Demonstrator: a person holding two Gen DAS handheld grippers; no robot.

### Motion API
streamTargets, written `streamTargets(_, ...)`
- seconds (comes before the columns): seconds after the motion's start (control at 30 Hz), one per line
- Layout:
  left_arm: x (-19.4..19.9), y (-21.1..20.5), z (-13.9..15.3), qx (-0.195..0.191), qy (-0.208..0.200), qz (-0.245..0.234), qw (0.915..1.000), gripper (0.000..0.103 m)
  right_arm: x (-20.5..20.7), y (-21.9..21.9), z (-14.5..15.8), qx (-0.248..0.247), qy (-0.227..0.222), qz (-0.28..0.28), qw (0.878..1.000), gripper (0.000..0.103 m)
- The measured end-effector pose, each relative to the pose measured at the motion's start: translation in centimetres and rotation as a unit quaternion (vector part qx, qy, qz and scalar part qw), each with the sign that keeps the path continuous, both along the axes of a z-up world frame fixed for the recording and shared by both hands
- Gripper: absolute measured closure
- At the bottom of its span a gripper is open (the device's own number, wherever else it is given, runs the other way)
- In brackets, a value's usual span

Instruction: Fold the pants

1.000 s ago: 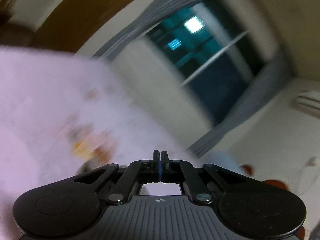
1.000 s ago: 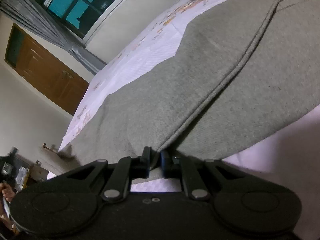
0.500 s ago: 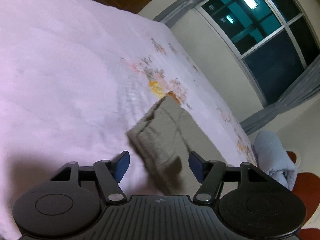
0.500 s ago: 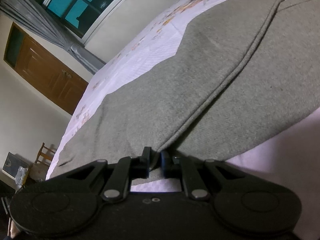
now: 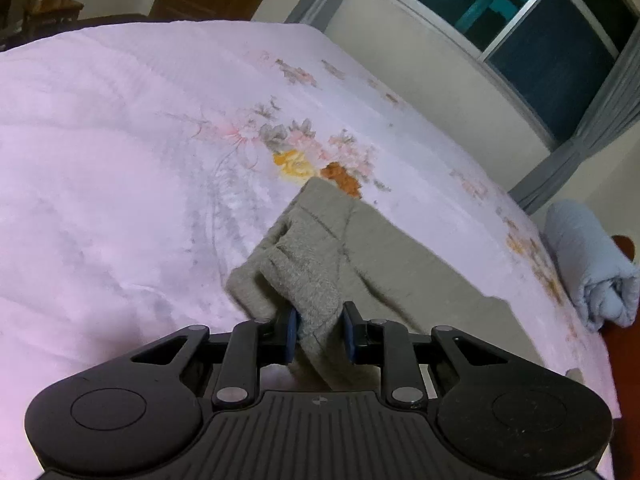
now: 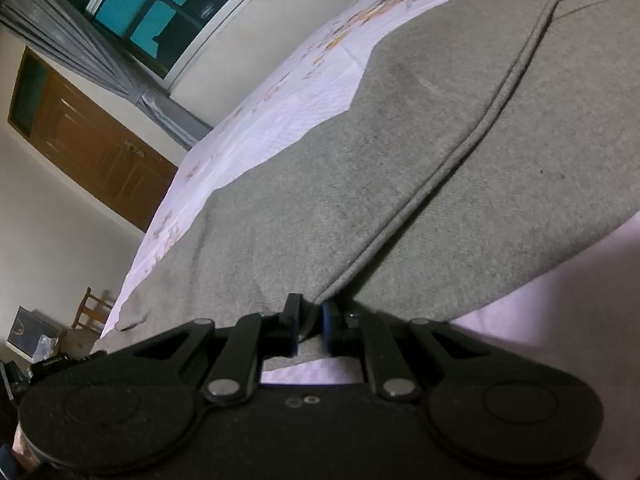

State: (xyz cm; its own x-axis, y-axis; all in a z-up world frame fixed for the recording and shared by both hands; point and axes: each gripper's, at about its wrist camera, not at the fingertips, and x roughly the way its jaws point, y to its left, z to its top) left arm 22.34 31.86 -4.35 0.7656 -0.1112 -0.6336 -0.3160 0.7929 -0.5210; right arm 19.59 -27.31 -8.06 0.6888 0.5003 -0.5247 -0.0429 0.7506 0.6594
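Observation:
Grey pants (image 6: 400, 168) lie spread on a pink floral bedspread (image 5: 120, 160). In the right wrist view my right gripper (image 6: 309, 330) is shut on the near edge of the pants, where a folded seam runs away toward the far corner. In the left wrist view my left gripper (image 5: 318, 334) has its jaws partly closed around a bunched end of the pants (image 5: 312, 276), with grey fabric filling the gap between the blue pads.
A rolled light-blue blanket (image 5: 592, 264) lies at the bed's right edge. A window with grey curtains (image 5: 520, 28) and a wooden door (image 6: 88, 144) stand behind the bed. A chair and boxes (image 6: 60, 328) stand beside the bed.
My left gripper swung down to the bed, opened, then closed its jaws in around the bunched end of the pants. My right gripper stayed shut on the pants edge.

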Motion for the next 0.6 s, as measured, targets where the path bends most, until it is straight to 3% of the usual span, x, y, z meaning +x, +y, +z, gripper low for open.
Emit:
streamTargets(0.2,1.1,0.1,-0.8,-0.01,-0.008,0.004,0.9999,0.082,0.0,0.0,0.0,-0.001,0.001,0.001,1.0,0.102)
streamTargets(0.27,0.6,0.2,2.0,-0.023,-0.096,-0.006,0.9951,0.085,0.1,0.1,0.2,-0.004,0.002,0.003,1.0,0.102)
streamTargets(0.3,0.2,-0.2,4.2,-0.02,-0.157,-0.022,0.9872,0.085,0.1,0.1,0.3,-0.005,0.002,0.004,1.0,0.102)
streamTargets(0.33,0.1,-0.7,5.9,-0.009,-0.192,-0.036,0.9807,0.085,0.0,0.2,0.3,-0.007,0.001,0.005,1.0,0.102)
streamTargets(0.4,0.5,-0.9,6.4,-0.02,-0.218,-0.053,0.9742,0.085,0.1,0.3,0.3,-0.007,-0.001,0.006,1.0,0.102)
streamTargets(0.43,1.2,-0.6,5.4,-0.006,-0.188,-0.049,0.9808,0.085,0.1,0.3,0.3,-0.005,0.0,0.004,1.0,0.102)
streamTargets(0.47,2.1,0.1,3.2,0.002,-0.123,-0.034,0.9919,0.085,0.1,0.3,0.3,-0.004,0.001,0.004,1.0,0.102)
streamTargets(0.5,2.9,1.3,0.2,-0.025,-0.04,-0.012,0.9988,0.085,0.1,0.4,0.3,-0.004,0.001,0.005,1.0,0.101)
streamTargets(0.53,2.7,1.9,-1.5,-0.033,-0.002,-0.006,0.9994,0.085,0.2,0.4,0.4,-0.005,0.002,0.006,1.0,0.101)
streamTargets(0.6,1.1,2.2,-2.4,-0.04,-0.023,-0.011,0.9989,0.085,0.4,0.5,0.6,-0.01,0.004,0.009,1.0,0.1)
